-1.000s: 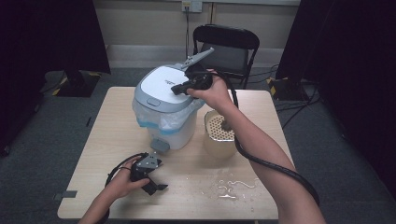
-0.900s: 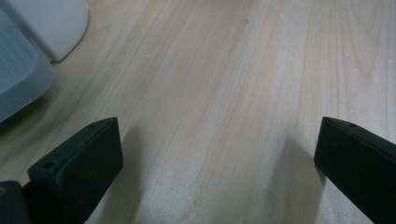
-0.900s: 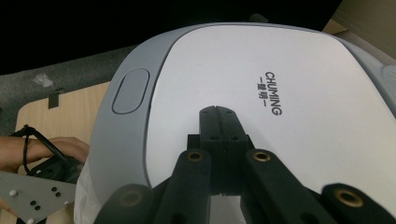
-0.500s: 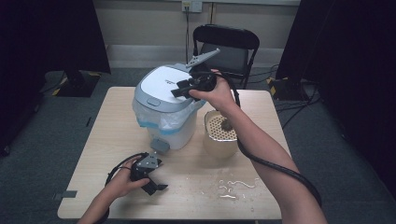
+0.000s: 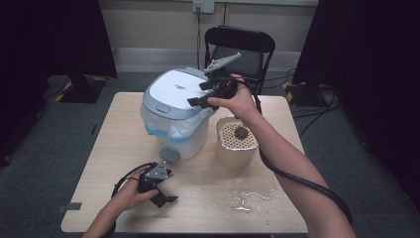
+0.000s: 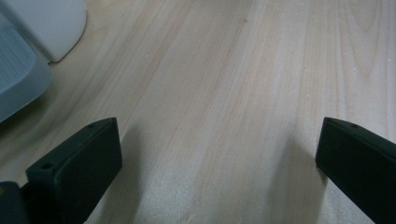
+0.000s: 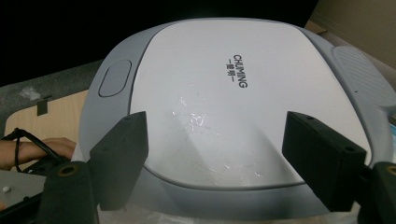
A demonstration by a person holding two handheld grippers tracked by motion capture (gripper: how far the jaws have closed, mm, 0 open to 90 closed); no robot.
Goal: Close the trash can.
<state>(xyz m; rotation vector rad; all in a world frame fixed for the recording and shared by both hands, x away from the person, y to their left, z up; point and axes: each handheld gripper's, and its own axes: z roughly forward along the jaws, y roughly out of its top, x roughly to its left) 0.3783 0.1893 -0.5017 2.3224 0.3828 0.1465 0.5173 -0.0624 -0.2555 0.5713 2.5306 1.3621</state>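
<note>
Two grippers idle-open | right gripper (image 5: 198,101) hovers over shut bin lid (image 7: 219,98), jaws spread, holding nothing; left gripper (image 5: 163,198) rests open on table (image 6: 243,93) | bin (image 5: 176,116) table centre, strainer cup (image 5: 237,141) beside; lid seems closed, little left

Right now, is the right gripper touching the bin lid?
Cannot tell. In the right gripper view the right gripper hangs open over the bin lid; neither view shows contact or a gap plainly.
</note>
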